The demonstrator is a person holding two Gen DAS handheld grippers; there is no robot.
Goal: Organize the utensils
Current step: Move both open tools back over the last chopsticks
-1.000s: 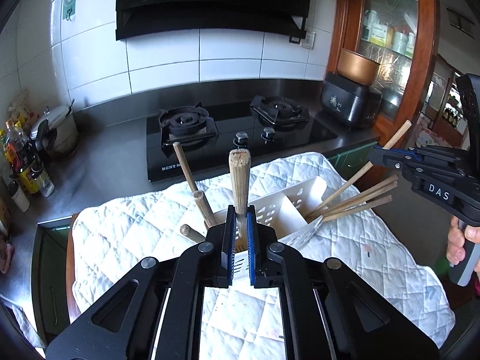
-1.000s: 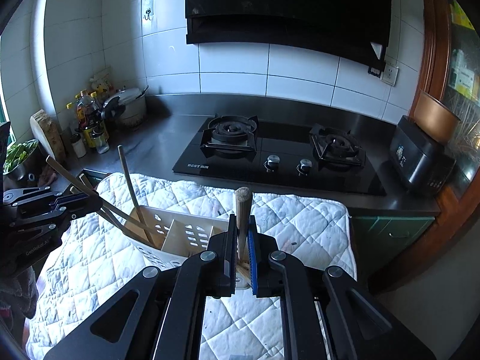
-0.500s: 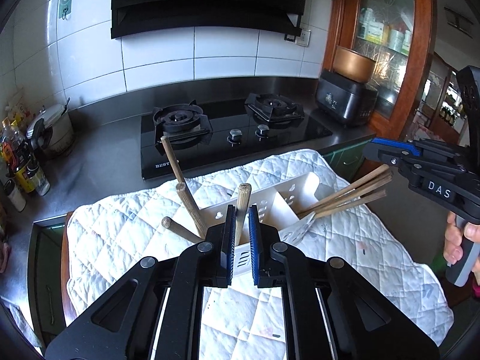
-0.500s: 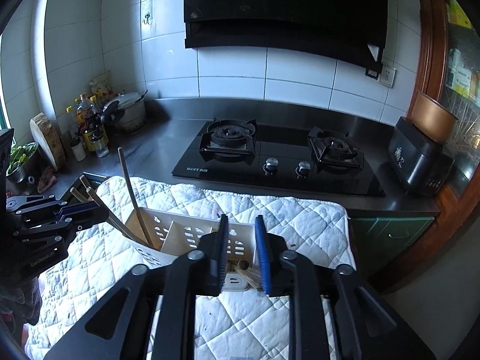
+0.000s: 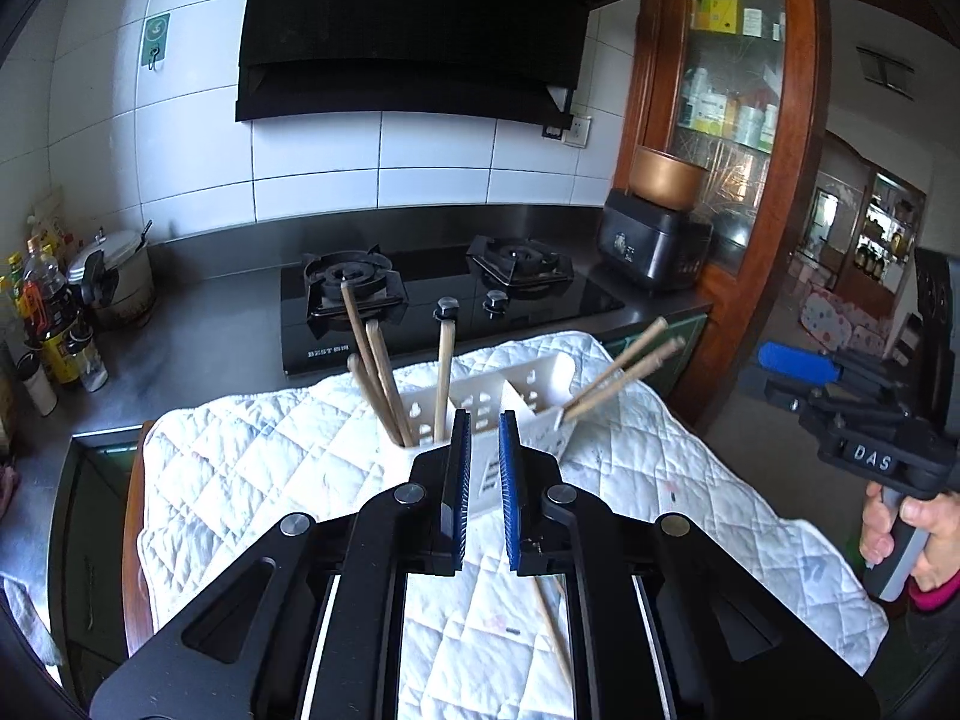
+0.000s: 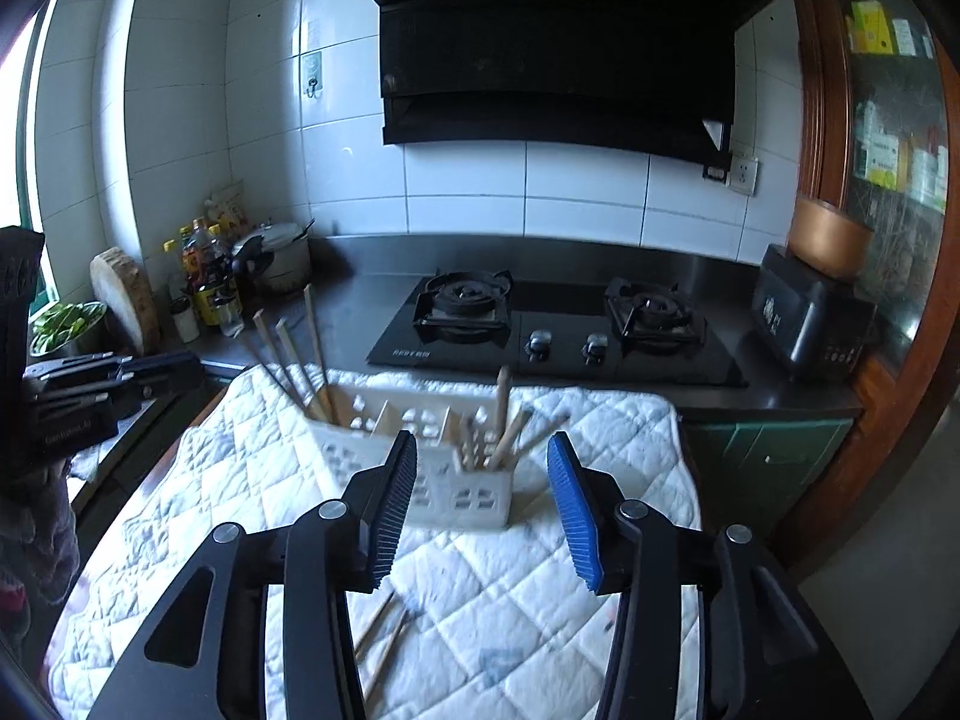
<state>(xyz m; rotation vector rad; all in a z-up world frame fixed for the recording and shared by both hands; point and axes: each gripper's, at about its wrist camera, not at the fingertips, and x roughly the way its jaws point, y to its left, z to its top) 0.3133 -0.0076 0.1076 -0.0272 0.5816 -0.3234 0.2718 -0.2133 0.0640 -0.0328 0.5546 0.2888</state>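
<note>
left gripper [image 5: 482, 468]: pads nearly together, empty | right gripper [image 6: 487, 504]: jaws opening, empty | white utensil caddy [image 6: 444, 480]: on quilted mat [image 6: 540, 600], wooden handles upright

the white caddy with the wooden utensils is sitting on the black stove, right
No. The white caddy with the wooden utensils sits on the white quilted cloth, in front of the black stove. The right wrist view shows it.

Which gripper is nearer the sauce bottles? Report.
Left. Left gripper sits just in front of the bottles; right gripper, jaws opening empty, hangs farther over the quilt.
</note>
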